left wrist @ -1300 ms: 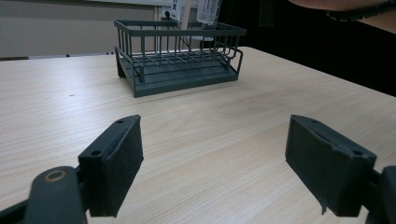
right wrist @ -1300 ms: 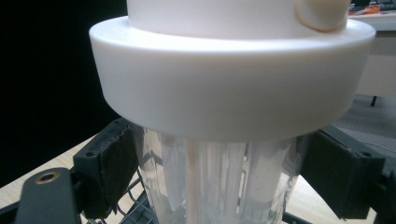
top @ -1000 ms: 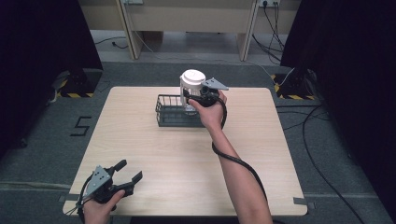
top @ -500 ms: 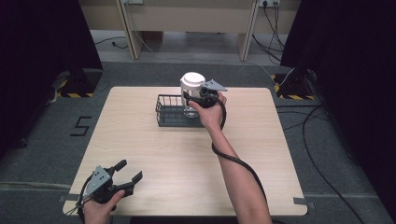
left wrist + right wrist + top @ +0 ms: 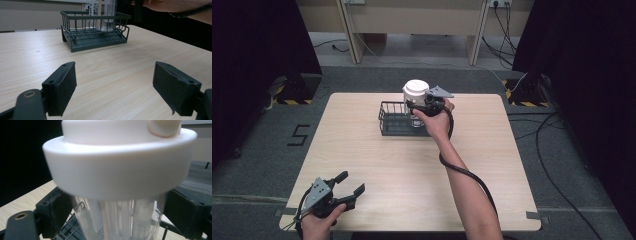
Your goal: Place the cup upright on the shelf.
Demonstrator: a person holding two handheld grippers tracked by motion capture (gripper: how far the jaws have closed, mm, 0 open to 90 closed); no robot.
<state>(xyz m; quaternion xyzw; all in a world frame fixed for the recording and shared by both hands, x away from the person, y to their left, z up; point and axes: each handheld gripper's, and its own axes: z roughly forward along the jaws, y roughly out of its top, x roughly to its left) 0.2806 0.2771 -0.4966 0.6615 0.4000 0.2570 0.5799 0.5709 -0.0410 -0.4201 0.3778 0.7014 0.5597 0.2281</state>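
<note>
A clear plastic container with a white lid [image 5: 416, 91] stands upright inside the right end of a dark wire basket [image 5: 392, 125] at the table's far middle. My right gripper [image 5: 417, 106] is shut on its clear body just below the lid. In the right gripper view the lid [image 5: 120, 165] looms close, with a black pad [image 5: 56, 212] pressed on each side of the ribbed clear wall. My left gripper [image 5: 350, 183] is held open near the front left edge of the table, nothing between its pads [image 5: 62, 85]. From there the basket [image 5: 95, 40] shows ahead with the container [image 5: 105, 15] in it.
The light wooden table [image 5: 492, 165] is bare around the basket. The right forearm and its black cable [image 5: 462, 172] stretch across the table's middle right. Beyond the far edge are desk legs and floor cables [image 5: 522, 85].
The right gripper and the container have sunk slightly lower into the basket. The left gripper has stayed where it was, still open.
</note>
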